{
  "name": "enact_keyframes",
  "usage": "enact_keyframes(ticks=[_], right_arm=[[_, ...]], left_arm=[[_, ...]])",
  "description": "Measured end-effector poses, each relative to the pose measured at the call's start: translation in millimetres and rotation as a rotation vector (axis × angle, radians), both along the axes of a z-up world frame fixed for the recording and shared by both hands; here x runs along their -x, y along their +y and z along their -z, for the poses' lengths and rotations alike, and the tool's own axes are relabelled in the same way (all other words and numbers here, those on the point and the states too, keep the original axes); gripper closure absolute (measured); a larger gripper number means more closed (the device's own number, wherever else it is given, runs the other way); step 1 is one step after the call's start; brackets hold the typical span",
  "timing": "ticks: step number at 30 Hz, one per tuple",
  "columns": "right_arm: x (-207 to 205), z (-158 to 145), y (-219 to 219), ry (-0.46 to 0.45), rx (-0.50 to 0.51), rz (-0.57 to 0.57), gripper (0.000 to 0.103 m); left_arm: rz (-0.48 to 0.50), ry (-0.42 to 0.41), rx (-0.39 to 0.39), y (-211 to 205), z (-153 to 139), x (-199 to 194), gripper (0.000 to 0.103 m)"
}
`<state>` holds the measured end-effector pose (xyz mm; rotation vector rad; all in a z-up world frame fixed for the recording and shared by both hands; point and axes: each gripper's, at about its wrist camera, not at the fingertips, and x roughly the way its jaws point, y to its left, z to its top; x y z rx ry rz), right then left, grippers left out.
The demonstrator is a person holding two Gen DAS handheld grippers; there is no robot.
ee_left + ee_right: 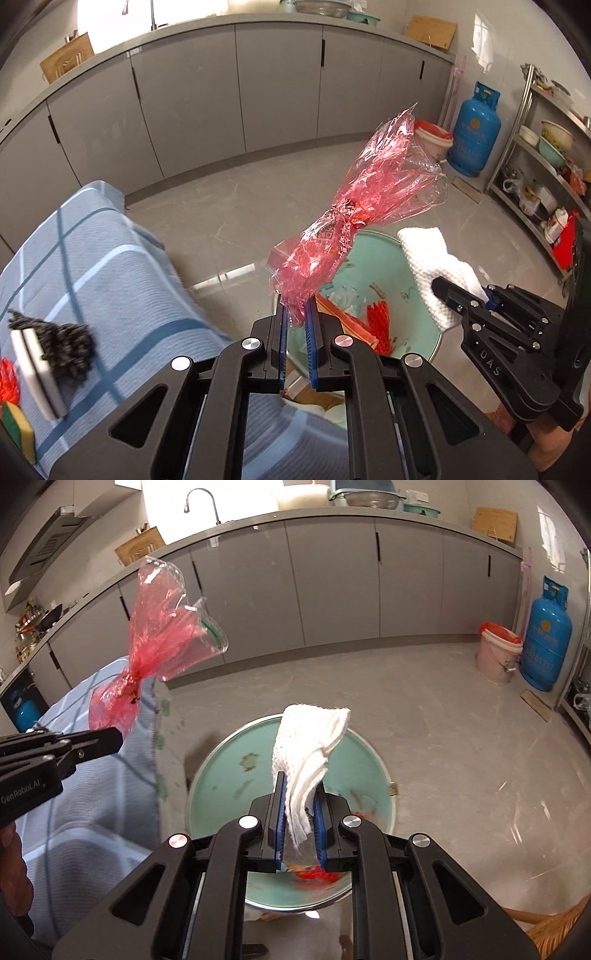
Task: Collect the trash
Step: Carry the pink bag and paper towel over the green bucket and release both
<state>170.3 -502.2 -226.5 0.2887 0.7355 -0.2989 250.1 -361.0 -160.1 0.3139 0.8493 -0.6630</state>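
1. In the left wrist view, a red wrapper (354, 206) is seen clamped at its lower end between the jaws of the left gripper (296, 314), and it is held up over a green basin (373, 236).
2. In the same view, the right gripper (461, 295) is seen at the right with a white tissue (432, 266) pinched in its jaws, above the basin's rim.
3. Red netting (378, 317) and an orange packet (347, 321) are seen lying inside the basin only from this side.
4. A counter under a blue checked cloth (96, 266) is shown at the left; on it a brush (48, 354) and a sponge (18, 428) are laid.
5. A steel shelf (543, 162) of bowls is shown at the right only here.
6. In the right wrist view, the tissue (306, 753) is seen clenched in the right gripper (298, 801) directly over the basin (221, 775).
7. The left gripper (110, 740) is seen at the left, with the wrapper (155, 642) rising from it.
8. A faucet (201, 502) and range hood (48, 539) are shown only here.
9. Grey cabinets (332, 583), a tiled floor (461, 738), a blue gas cylinder (546, 635) and a pink bucket (496, 657) are seen behind.
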Motion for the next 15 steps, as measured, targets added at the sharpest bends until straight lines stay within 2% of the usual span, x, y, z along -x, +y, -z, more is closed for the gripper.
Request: enact_keyframes(ticks=[4, 9, 10, 12, 13, 14, 15], right_arm=[[-2, 6, -12, 0.006, 0.006, 0.009, 0.088], [-4, 10, -24, -0.002, -0.002, 0.02, 0.079], [-4, 12, -26, 0.0, -0.002, 0.025, 0.079], [-3, 14, -30, 0.004, -0.008, 0.037, 0.077], [-2, 15, -31, 0.002, -0.015, 0.038, 0.075], [-1, 15, -31, -0.002, -0.017, 0.04, 0.066], [-1, 15, -30, -0.004, -0.015, 0.043, 0.059]], left_arm=[[0.009, 0.002, -0.008, -11, 7, -4, 0.092], [0.009, 0.015, -0.018, -19, 20, -15, 0.087], [0.015, 0.018, -0.02, -20, 21, -15, 0.083], [0.016, 0.011, -0.026, -22, 23, -15, 0.069], [0.014, 0.01, -0.024, -22, 23, -15, 0.058], [0.018, 0.011, -0.019, -22, 22, -14, 0.05], [0.021, 0.007, -0.017, -23, 22, -13, 0.048]])
